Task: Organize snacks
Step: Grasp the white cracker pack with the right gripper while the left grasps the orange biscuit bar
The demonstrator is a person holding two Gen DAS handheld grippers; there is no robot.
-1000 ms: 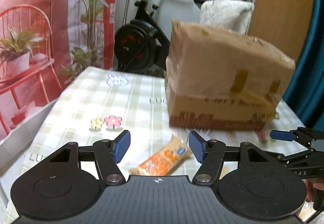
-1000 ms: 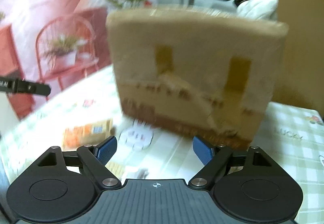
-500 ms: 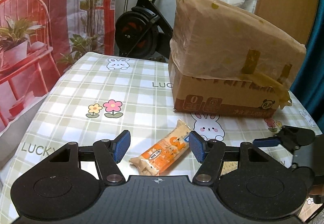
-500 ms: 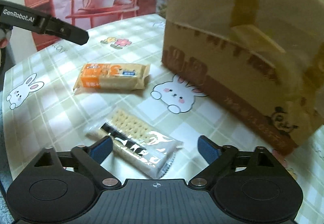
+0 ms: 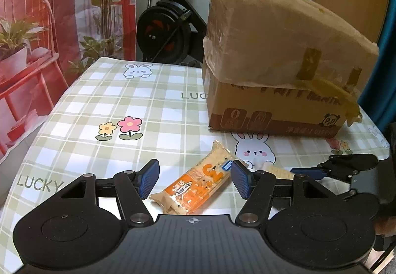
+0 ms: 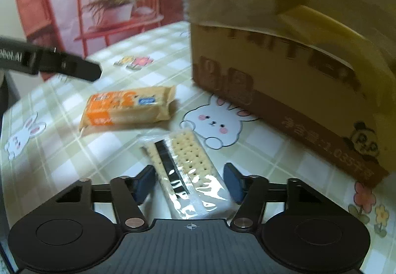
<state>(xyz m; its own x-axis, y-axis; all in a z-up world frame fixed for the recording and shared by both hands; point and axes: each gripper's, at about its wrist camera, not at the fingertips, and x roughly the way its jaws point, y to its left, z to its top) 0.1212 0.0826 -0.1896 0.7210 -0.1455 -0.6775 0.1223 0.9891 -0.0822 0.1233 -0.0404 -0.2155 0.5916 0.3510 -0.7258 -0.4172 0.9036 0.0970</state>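
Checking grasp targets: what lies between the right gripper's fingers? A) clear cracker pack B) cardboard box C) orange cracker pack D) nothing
A: in the right wrist view the clear cracker pack lies between the open right gripper fingers, while the orange pack lies further off, near the box.

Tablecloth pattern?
The tablecloth has a green-and-white plaid with cartoon bunnies, flowers and "LUCKY" lettering; clearest in the left wrist view.
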